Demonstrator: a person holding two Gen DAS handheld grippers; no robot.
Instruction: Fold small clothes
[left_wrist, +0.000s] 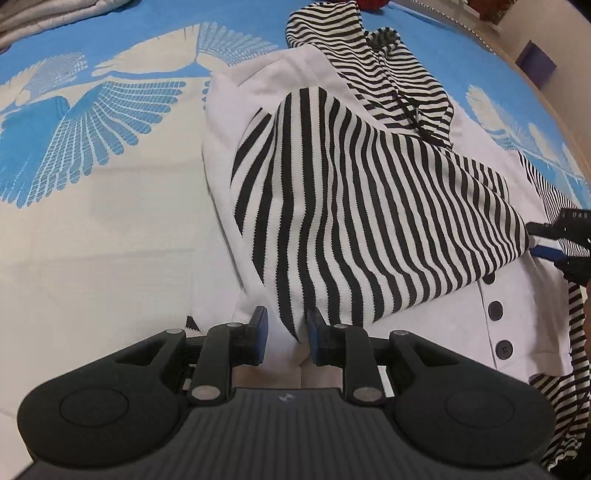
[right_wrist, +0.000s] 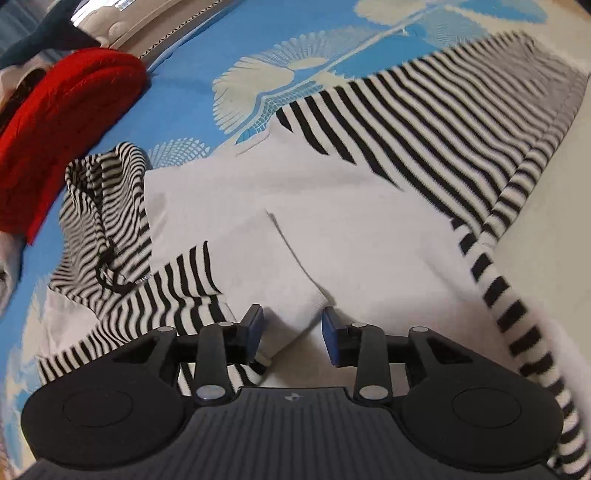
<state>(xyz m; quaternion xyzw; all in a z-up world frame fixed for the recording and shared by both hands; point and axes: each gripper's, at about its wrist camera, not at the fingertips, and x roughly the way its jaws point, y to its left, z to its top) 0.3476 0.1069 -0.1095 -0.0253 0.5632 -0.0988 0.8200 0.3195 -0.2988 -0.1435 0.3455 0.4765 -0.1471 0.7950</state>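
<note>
A small black-and-white striped garment with white panels (left_wrist: 369, 206) lies on the blue and white bedspread (left_wrist: 92, 177). It has a striped hood (left_wrist: 388, 70) and dark buttons (left_wrist: 495, 309). My left gripper (left_wrist: 287, 334) has its jaws partly apart around a striped fabric corner, which hangs lifted between the pads. My right gripper (left_wrist: 550, 242) shows at the right edge of the left wrist view, at the other end of the same striped flap. In the right wrist view my right gripper (right_wrist: 291, 334) has its jaws apart with a white fold (right_wrist: 295, 288) between them; the hood (right_wrist: 107, 214) lies to its left.
A red knitted item (right_wrist: 55, 122) lies at the far left of the right wrist view. Grey folded cloth (left_wrist: 55, 18) sits at the top left of the left wrist view. The bed's edge and a wall show at the top right (left_wrist: 535, 55).
</note>
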